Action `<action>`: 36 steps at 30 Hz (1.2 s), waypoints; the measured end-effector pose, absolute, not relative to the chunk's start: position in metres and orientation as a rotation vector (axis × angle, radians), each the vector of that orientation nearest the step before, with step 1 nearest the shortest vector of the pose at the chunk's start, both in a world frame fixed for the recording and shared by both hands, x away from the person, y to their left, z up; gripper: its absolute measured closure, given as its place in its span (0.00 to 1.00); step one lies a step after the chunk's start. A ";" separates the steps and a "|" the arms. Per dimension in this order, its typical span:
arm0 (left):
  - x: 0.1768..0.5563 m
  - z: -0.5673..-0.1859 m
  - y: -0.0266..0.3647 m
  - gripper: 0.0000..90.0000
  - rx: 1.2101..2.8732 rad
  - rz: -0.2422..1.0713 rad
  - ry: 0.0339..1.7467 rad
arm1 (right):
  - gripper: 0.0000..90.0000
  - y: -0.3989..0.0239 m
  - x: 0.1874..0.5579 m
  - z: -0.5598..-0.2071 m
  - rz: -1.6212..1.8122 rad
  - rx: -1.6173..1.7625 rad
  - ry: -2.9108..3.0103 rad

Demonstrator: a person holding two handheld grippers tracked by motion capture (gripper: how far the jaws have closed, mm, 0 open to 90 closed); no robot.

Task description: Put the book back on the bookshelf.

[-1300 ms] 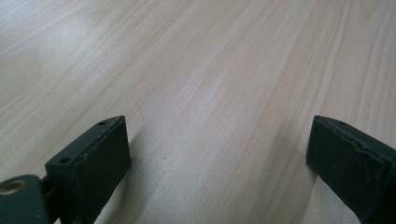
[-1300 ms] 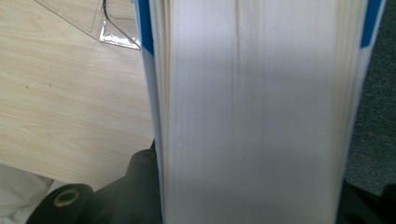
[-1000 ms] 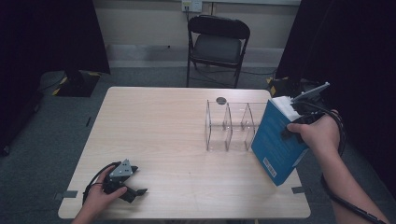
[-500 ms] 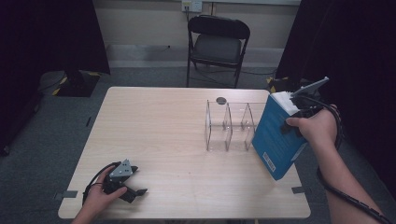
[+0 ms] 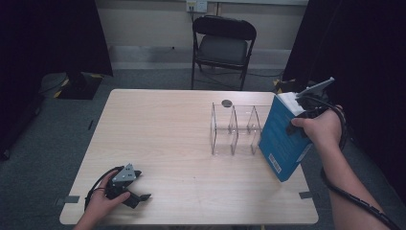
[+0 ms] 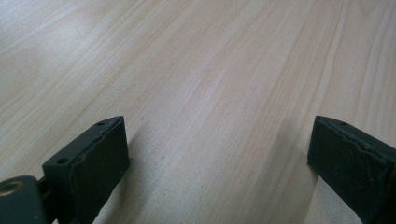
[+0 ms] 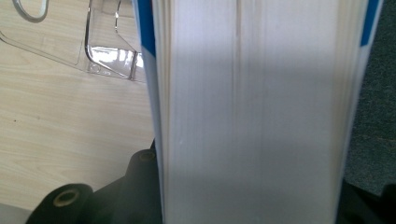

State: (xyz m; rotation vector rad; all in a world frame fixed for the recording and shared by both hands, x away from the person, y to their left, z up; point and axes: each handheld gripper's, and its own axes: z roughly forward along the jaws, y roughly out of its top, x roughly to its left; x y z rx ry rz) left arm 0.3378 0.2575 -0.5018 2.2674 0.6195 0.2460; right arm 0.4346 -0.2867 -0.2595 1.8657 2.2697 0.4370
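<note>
A thick blue book (image 5: 282, 139) hangs tilted over the table's right edge, just right of a clear acrylic rack (image 5: 234, 129) with upright dividers. My right gripper (image 5: 299, 112) is shut on the book near its top edge. In the right gripper view the book's white page block (image 7: 252, 107) stands between the jaws, with the rack (image 7: 112, 51) behind it at the upper left. My left gripper (image 5: 136, 194) rests on the table near the front left corner, open. In the left gripper view its fingers (image 6: 93, 154) stand wide apart over bare wood.
The light wooden table (image 5: 163, 129) has its right edge under the book. A small dark round disc (image 5: 226, 103) lies behind the rack. A black folding chair (image 5: 222, 45) stands beyond the far edge. Cables trail from both grippers.
The right hand has raised the book slightly and brought it a little closer to the rack. The left gripper has stayed where it was.
</note>
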 end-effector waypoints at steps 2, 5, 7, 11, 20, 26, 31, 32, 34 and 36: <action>0.338 -0.502 0.257 0.05 2.266 0.245 0.619 | 0.69 -0.286 0.436 -0.259 0.434 1.864 2.264; 0.338 -0.502 0.257 0.05 2.267 0.245 0.619 | 0.69 -0.287 0.437 -0.259 0.441 1.865 2.264; 0.338 -0.502 0.257 0.05 2.267 0.245 0.619 | 0.69 -0.287 0.439 -0.258 0.444 1.868 2.264; 0.338 -0.502 0.257 0.05 2.266 0.244 0.622 | 0.69 -0.287 0.442 -0.259 0.438 1.867 2.264; 0.338 -0.502 0.257 0.05 2.265 0.244 0.622 | 0.69 -0.285 0.448 -0.259 0.438 1.866 2.253; 0.338 -0.502 0.257 0.05 2.266 0.245 0.621 | 0.69 -0.284 0.453 -0.261 0.447 1.876 2.249; 0.338 -0.502 0.257 0.05 2.267 0.245 0.620 | 0.69 -0.285 0.457 -0.263 0.460 1.888 2.246; 0.338 -0.502 0.257 0.05 2.267 0.245 0.620 | 0.69 -0.285 0.458 -0.263 0.460 1.882 2.244; 0.338 -0.502 0.257 0.05 2.267 0.245 0.620 | 0.69 -0.285 0.460 -0.263 0.470 1.888 2.237; 0.338 -0.502 0.257 0.05 2.268 0.246 0.618 | 0.69 -0.285 0.461 -0.263 0.465 1.881 2.237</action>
